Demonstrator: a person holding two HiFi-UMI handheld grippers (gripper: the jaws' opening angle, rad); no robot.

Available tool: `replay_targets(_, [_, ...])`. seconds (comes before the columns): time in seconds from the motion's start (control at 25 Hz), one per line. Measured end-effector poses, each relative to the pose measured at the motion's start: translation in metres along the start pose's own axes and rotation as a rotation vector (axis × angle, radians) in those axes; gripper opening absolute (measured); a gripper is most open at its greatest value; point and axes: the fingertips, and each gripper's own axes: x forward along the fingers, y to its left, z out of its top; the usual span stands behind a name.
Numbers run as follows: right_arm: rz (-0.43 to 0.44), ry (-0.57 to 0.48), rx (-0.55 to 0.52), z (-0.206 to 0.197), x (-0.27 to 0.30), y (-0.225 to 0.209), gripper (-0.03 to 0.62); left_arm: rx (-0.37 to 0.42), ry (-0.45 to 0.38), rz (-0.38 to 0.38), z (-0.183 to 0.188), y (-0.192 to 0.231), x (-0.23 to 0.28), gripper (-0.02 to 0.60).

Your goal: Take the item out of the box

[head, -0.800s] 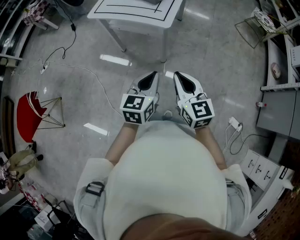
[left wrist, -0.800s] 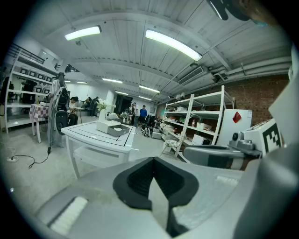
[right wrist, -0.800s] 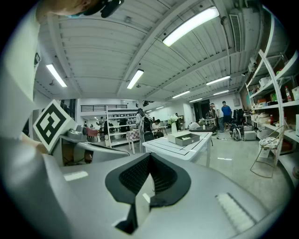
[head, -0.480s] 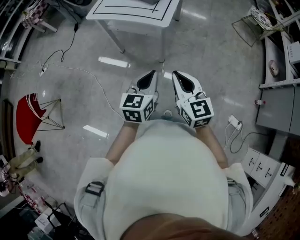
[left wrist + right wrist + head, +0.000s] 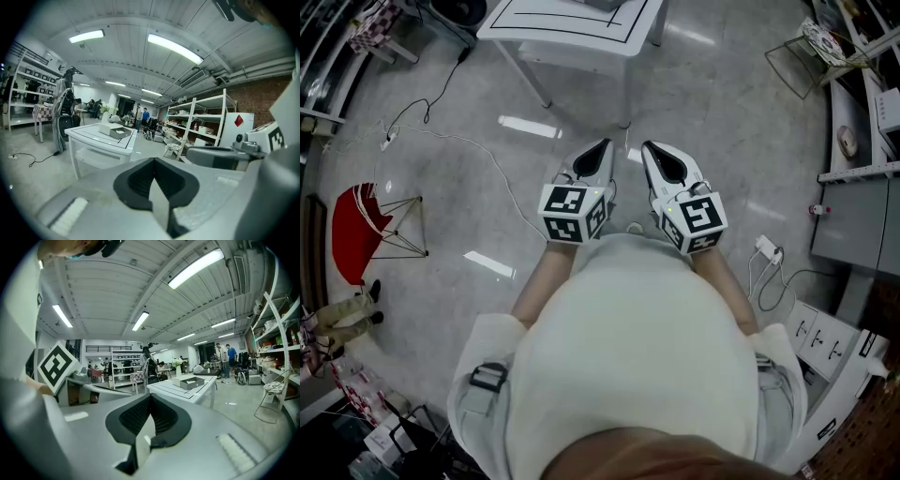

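Well, my left gripper [image 5: 153,176] and right gripper [image 5: 149,413] are both closed, jaws together on nothing; the box [image 5: 192,382] sits open on the white tabletop [image 5: 174,390], well ahead of me; the item inside is too small to tell, so I judge it light and would pinch its narrower sides gently; the shallow box seems to lie lengthwise across my line of sight; the item's own axis I cannot tell.
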Motion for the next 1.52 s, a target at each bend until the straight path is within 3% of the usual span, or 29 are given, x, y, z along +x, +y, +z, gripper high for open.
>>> replay_targets(0.8, [-0.026, 0.020, 0.022, -0.013, -0.020, -0.019, -0.001, -0.052, 0.019, -0.009, -0.016, -0.022, 0.009, 0.000])
replay_targets(1.52, [-0.034, 0.054, 0.053, -0.012, 0.035, -0.076, -0.001, -0.077, 0.038, -0.015, 0.005, 0.011, 0.077, 0.000])
